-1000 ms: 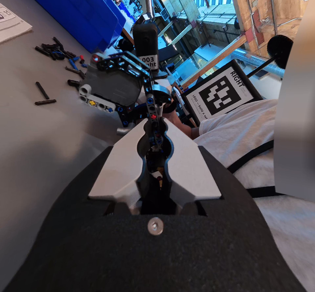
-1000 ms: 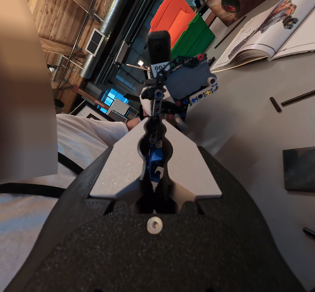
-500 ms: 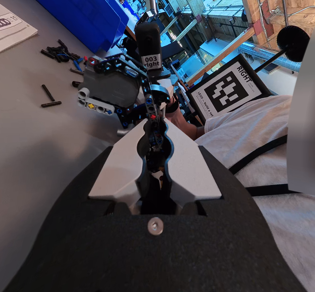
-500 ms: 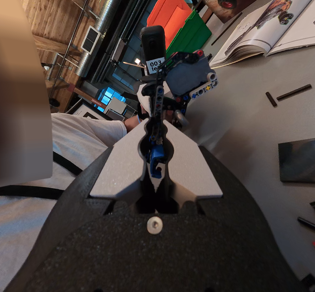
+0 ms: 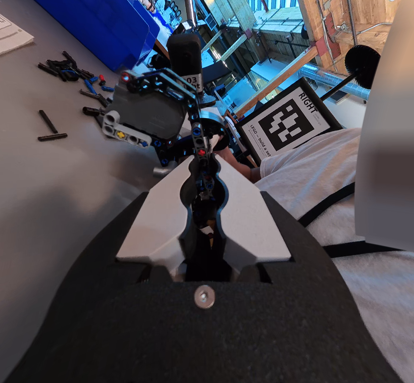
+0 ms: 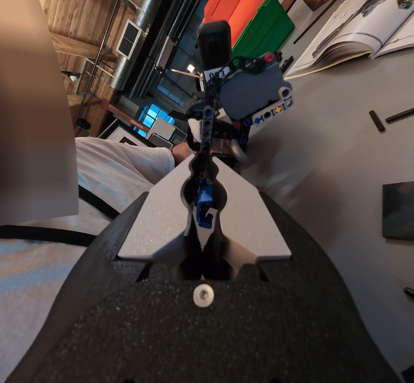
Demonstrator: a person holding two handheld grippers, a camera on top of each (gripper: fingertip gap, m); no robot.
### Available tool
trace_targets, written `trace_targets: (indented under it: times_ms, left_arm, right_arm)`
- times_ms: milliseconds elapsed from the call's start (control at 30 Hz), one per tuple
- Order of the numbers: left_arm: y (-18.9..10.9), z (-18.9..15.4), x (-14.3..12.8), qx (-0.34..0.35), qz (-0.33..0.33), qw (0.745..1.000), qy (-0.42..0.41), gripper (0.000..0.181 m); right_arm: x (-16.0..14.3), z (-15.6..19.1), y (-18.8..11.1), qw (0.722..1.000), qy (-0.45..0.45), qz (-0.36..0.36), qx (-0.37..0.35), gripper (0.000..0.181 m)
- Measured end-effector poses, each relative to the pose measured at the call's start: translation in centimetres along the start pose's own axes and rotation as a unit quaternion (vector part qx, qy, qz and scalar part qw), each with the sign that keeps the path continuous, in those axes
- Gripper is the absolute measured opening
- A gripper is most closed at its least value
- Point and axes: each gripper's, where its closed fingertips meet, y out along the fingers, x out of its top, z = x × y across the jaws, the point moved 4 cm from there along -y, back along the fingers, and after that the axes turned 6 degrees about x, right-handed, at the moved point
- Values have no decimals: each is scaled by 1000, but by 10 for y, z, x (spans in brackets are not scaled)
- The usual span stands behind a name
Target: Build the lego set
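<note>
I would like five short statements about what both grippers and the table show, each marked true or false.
1. The left gripper is shut on the lego model. True.
2. The right gripper is open and holds nothing. False: it is shut on the same model, on a black beam.
3. An open instruction book lies on the table. True.
4. The bin behind the loose black pins is red. False: it is blue.
5. A green bin stands beside an orange one. True.
</note>
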Motion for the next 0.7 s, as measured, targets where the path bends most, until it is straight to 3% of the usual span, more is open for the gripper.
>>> trace_targets:
  times_ms: [300, 467, 633, 700]
  left_arm:
    - [0, 5, 2, 14, -1, 1000, -17, 6]
    - [0, 10, -2, 35, 27, 999, -11, 20]
    - [7, 12, -18, 48, 88, 995, -5, 16]
    - [7, 12, -18, 51, 82, 995, -9, 14]
  right_arm:
    - [3, -4, -1, 999, -17, -12, -36, 6]
    - [3, -10, -1, 998, -6, -14, -56, 5]
    - [2, -14, 1, 998, -1, -5, -65, 5]
    - [2, -16, 1, 998, 4, -7, -67, 5]
